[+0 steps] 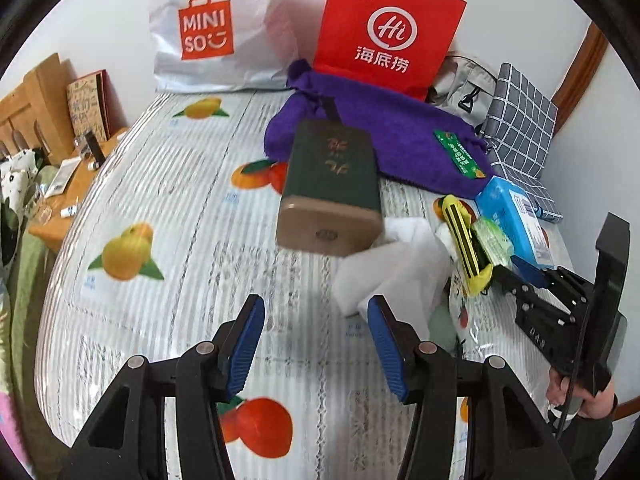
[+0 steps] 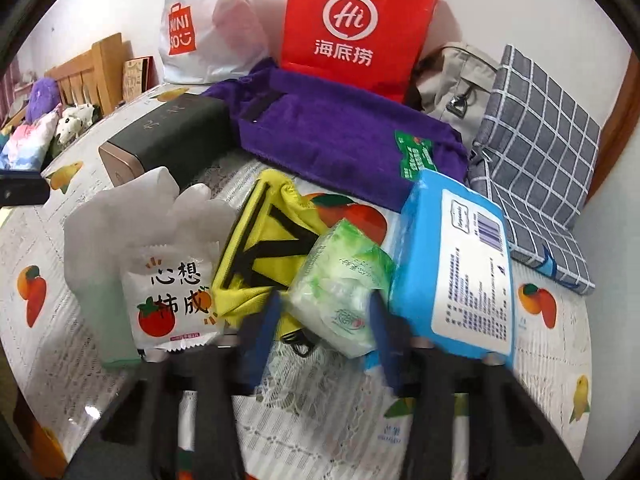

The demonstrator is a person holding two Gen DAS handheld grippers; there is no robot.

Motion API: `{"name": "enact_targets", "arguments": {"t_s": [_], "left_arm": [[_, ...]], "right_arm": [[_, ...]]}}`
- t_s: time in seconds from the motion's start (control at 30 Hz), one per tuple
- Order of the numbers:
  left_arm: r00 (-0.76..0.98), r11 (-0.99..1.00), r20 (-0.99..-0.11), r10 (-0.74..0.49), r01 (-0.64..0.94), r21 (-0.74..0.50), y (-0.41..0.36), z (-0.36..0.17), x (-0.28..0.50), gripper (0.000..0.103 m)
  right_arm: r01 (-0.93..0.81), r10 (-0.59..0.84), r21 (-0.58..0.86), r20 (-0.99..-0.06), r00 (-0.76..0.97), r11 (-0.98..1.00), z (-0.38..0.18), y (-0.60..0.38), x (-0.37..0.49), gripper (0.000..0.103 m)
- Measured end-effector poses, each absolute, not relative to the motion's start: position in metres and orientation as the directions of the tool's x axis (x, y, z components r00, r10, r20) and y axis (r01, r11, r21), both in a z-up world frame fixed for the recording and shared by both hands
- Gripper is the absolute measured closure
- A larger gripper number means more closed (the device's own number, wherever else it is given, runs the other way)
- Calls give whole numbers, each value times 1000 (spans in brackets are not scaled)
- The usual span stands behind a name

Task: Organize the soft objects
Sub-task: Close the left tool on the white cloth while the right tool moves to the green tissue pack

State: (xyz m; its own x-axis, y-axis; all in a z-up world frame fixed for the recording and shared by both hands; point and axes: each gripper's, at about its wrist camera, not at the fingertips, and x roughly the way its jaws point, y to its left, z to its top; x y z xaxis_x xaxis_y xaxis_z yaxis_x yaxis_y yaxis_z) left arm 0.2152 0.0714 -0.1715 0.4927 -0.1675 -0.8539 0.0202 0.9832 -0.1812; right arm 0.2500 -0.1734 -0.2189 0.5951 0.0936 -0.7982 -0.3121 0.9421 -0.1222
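Left wrist view: I see my left gripper (image 1: pixel 316 344) with its jaws spread wide and nothing between the blue pads (image 1: pixel 244 344). It hangs over the fruit-print table cover (image 1: pixel 160 184). Ahead lies a dark green box (image 1: pixel 332 184) with a tan end face, tilted toward the camera and blurred. Behind it a purple towel (image 1: pixel 384 136) lies folded, its pile thick and matte, with a green label (image 1: pixel 460 152) on its right part. A white foam sheet (image 1: pixel 392 264) sits crumpled just right of the box. To the far right my right gripper (image 1: pixel 516 276) points into the pile of soft items; from here I cannot tell how far apart its jaws stand.

Right wrist view: my right gripper (image 2: pixel 324 320) is blurred, jaws apart, straddling the near end of a green tissue pack (image 2: pixel 344 288), a soft, wrinkled plastic packet; I cannot tell whether the pads touch it. A yellow cloth (image 2: pixel 256 248) with black stripes lies touching it on the left, and a blue wipes pack (image 2: pixel 456 256) leans against it on the right. A white snack packet (image 2: pixel 172 296) with a tomato print stands left of the cloth. A red paper bag (image 2: pixel 356 24) stands behind the towel.
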Motion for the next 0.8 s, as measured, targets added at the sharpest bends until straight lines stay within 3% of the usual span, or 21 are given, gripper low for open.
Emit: {"name": "enact_targets", "arguments": {"t_s": [0.1, 0.47, 0.8], "left_arm": [[493, 982, -853, -171, 14, -189, 75, -173, 212, 52], [500, 975, -842, -201, 18, -222, 68, -174, 200, 52], [472, 944, -824, -314, 59, -326, 34, -192, 195, 51]], "right_arm": [[-304, 122, -83, -793, 597, 949, -214, -177, 248, 85], [-321, 359, 195, -708, 608, 927, -170, -202, 194, 86], [-284, 169, -19, -766, 620, 959, -205, -222, 147, 86]]}}
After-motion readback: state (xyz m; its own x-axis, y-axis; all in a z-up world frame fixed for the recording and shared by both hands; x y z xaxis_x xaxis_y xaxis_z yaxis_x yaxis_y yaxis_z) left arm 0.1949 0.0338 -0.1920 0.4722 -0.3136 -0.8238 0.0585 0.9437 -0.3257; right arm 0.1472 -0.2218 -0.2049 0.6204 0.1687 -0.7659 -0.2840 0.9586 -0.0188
